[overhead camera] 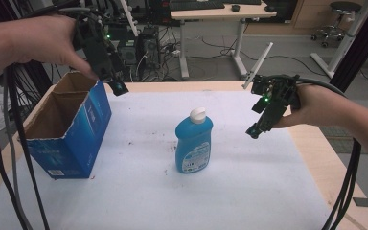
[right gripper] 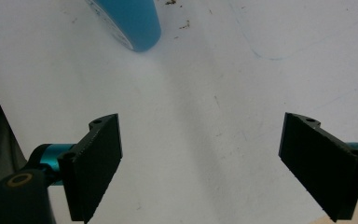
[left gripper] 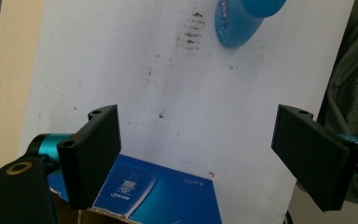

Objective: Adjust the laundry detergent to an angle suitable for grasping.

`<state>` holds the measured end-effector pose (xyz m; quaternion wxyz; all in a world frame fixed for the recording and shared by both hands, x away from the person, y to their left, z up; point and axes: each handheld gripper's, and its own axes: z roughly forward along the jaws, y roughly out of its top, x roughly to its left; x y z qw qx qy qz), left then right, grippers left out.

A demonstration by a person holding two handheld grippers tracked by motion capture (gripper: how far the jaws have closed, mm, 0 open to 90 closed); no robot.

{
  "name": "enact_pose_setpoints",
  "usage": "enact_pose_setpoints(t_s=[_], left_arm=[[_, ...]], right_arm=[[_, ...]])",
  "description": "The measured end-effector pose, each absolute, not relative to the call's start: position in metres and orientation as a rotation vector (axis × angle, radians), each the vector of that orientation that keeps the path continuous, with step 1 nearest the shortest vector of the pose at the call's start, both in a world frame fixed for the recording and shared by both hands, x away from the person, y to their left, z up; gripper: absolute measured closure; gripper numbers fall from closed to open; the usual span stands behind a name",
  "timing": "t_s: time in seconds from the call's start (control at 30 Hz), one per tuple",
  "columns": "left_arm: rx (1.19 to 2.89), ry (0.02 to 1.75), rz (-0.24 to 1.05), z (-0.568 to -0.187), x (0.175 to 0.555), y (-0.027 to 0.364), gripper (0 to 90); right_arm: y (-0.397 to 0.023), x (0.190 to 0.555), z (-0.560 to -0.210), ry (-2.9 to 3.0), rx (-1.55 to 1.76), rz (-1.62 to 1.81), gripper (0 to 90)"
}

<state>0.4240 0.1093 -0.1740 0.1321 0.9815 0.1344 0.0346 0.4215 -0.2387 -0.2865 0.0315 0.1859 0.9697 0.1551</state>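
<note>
A blue bottle [overhead camera: 194, 143] with a white cap stands upright in the middle of the white sheet [overhead camera: 143, 191]; its base shows in the left gripper view [left gripper: 237, 21] and in the right gripper view [right gripper: 130, 21]. An open blue cardboard box [overhead camera: 67, 129] stands at the left, its rim under the jaws [left gripper: 158, 196]. My left gripper [overhead camera: 117, 86] hangs in the air above the box's far right corner, open and empty [left gripper: 198, 156]. My right gripper [overhead camera: 255, 130] hovers right of the bottle, tilted down, open and empty [right gripper: 200, 163].
The white sheet covers most of the wooden table [overhead camera: 326, 158], with small brown stains [left gripper: 193, 32] near the bottle. Black cables [overhead camera: 350, 177] trail off both hands. Behind the table are desks, computers and a stool [overhead camera: 340, 19].
</note>
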Motion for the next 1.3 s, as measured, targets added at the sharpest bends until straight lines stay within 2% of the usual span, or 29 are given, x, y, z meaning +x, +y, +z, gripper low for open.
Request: enact_pose_setpoints(t_s=[0.4,1.3], left_arm=[[2.789,0.37,0.103,-0.184,0.417,0.102,15.8],[2.667,0.322,0.036,-0.242,0.4,0.06,15.8]], right_arm=[[-0.242,0.423,-0.286,2.978,0.585,0.491,12.8],[-0.241,0.422,-0.286,2.975,0.585,0.499,12.8]])
